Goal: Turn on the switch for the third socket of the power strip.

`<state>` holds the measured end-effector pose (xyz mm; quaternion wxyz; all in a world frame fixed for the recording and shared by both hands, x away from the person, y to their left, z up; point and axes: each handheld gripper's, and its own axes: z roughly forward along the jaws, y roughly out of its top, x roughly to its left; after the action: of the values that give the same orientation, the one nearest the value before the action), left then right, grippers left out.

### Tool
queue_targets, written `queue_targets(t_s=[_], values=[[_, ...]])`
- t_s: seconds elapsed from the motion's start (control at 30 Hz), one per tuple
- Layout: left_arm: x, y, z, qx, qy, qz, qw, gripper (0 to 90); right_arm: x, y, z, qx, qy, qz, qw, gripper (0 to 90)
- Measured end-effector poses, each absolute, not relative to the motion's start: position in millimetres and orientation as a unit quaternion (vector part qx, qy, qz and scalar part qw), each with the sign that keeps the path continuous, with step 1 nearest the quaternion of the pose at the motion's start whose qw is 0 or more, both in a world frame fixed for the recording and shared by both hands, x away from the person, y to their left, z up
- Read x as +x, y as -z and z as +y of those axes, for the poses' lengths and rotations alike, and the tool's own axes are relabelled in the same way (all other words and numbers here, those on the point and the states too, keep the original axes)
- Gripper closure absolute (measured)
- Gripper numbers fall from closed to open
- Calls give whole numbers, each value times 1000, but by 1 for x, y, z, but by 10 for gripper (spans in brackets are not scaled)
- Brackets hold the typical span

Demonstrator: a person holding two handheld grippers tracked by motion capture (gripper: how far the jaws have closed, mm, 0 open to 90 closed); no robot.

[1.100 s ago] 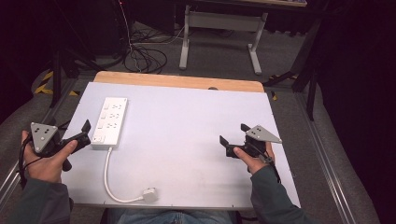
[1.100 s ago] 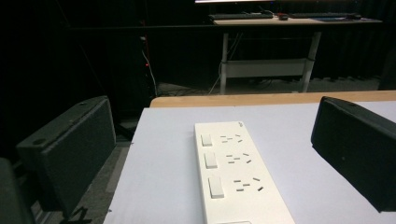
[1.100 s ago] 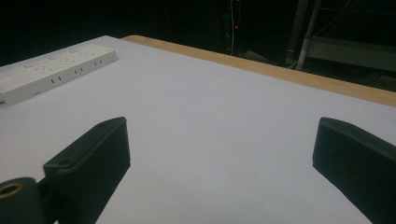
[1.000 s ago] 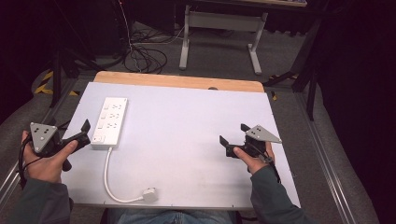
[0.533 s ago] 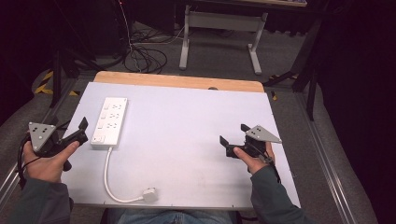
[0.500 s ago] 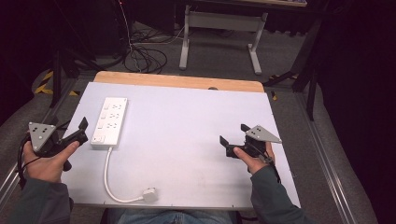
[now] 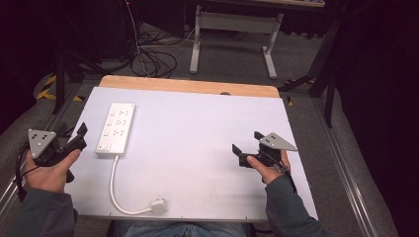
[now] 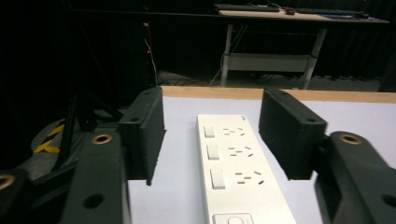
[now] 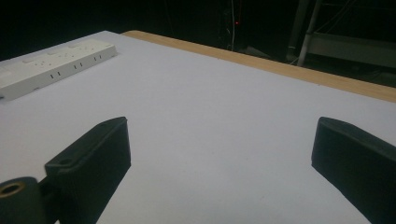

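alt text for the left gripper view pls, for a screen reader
A white power strip lies on a pale table, seen between the two open black jaws of the left gripper. Its three switches and three sockets face up. Behind the table's wooden far edge, the room is dark.

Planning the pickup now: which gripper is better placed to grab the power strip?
Left, probably. The left gripper sits open just beside the power strip, jaws framing it; the right gripper is across the table.

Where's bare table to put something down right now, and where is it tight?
The widest bare patch lies between the power strip and the right tongs, running up to the wooden edge. It is crowded at the near left, where the strip's cord and plug lie beside the left tongs.
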<state>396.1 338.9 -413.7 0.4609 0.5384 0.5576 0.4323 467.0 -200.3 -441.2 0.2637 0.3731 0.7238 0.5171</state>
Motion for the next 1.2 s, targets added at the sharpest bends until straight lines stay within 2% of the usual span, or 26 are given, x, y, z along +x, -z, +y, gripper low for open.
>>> queue_targets(t_s=[0.33, 0.63, 0.83, 1.2], values=[[395, 413, 342, 540, -428, 550, 472, 694, 467, 441, -201, 372, -516, 725, 265, 54], [395, 413, 344, 536, -430, 554, 469, 816, 466, 441, -201, 370, -516, 726, 265, 55], [394, 413, 349, 512, -430, 575, 473, 898, 466, 441, -201, 370, -515, 726, 266, 56], [397, 412, 346, 525, -428, 568, 468, 900, 466, 441, -202, 373, -516, 724, 265, 57]])
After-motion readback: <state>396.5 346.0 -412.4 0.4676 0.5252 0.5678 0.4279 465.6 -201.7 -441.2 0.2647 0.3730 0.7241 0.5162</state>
